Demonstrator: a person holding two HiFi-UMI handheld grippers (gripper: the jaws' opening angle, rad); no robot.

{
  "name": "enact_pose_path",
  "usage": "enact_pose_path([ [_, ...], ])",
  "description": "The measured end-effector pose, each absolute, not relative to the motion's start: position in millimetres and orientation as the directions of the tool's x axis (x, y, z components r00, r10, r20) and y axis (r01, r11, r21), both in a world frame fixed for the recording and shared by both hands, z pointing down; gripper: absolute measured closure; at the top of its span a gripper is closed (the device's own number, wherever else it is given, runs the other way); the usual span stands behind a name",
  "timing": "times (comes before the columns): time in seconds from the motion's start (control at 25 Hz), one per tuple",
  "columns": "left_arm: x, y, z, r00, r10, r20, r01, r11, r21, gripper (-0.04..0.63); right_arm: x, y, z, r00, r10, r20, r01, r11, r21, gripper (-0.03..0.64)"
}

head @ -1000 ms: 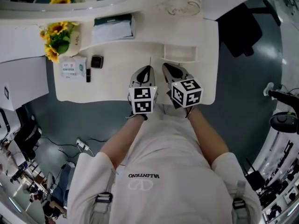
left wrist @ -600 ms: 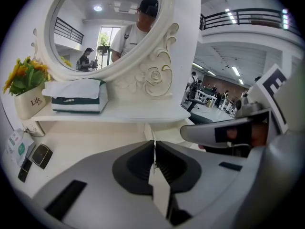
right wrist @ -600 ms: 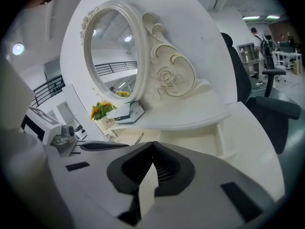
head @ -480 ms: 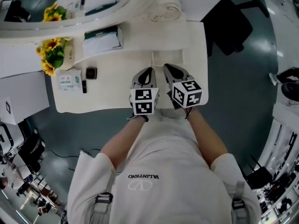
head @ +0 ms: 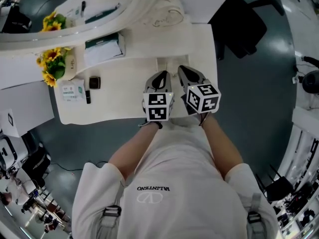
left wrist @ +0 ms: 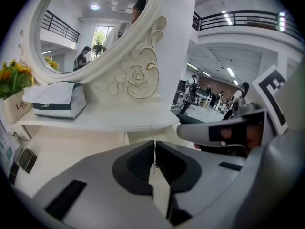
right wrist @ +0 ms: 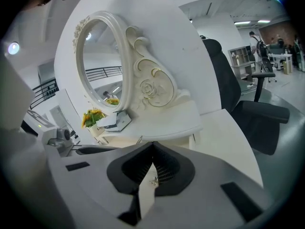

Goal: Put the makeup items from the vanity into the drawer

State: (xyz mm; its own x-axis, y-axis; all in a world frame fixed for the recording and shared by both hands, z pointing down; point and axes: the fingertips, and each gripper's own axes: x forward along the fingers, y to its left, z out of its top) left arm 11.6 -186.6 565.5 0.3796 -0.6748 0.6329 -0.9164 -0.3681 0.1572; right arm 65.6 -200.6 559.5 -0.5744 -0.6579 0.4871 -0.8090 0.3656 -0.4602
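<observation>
On the white vanity top (head: 119, 96) at the left lie a small black compact (head: 94, 82), a thin black tube (head: 88, 97) and a white printed packet (head: 72, 90). The compact (left wrist: 25, 160) also shows at the lower left of the left gripper view. My left gripper (head: 160, 77) and right gripper (head: 183, 70) hang side by side over the vanity's front middle, well right of those items. Both are shut with nothing between the jaws. Ahead of them, a small recessed compartment (head: 168, 63) sits under the raised shelf. The left gripper (left wrist: 154, 144) and right gripper (right wrist: 152, 144) point toward the mirror base.
An oval carved mirror (left wrist: 90, 27) stands at the back, with a tissue box (head: 103, 48) and a sunflower vase (head: 52, 66) on the shelf. A black office chair (head: 239, 26) stands to the right of the vanity. The person's torso fills the lower head view.
The head view has swung, so the vanity and its items now sit lower and further left in the picture. Both grippers stay shut, side by side, slightly lower in view.
</observation>
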Motion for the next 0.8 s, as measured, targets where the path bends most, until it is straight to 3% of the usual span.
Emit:
enact_pose_path([
  [0.8,41,-198,579,0.372,-0.652,0.661,-0.92,-0.352,0.17,0.578,90,-212,569,-0.588,-0.639,0.496,-0.8,0.369,-0.473,0.604],
])
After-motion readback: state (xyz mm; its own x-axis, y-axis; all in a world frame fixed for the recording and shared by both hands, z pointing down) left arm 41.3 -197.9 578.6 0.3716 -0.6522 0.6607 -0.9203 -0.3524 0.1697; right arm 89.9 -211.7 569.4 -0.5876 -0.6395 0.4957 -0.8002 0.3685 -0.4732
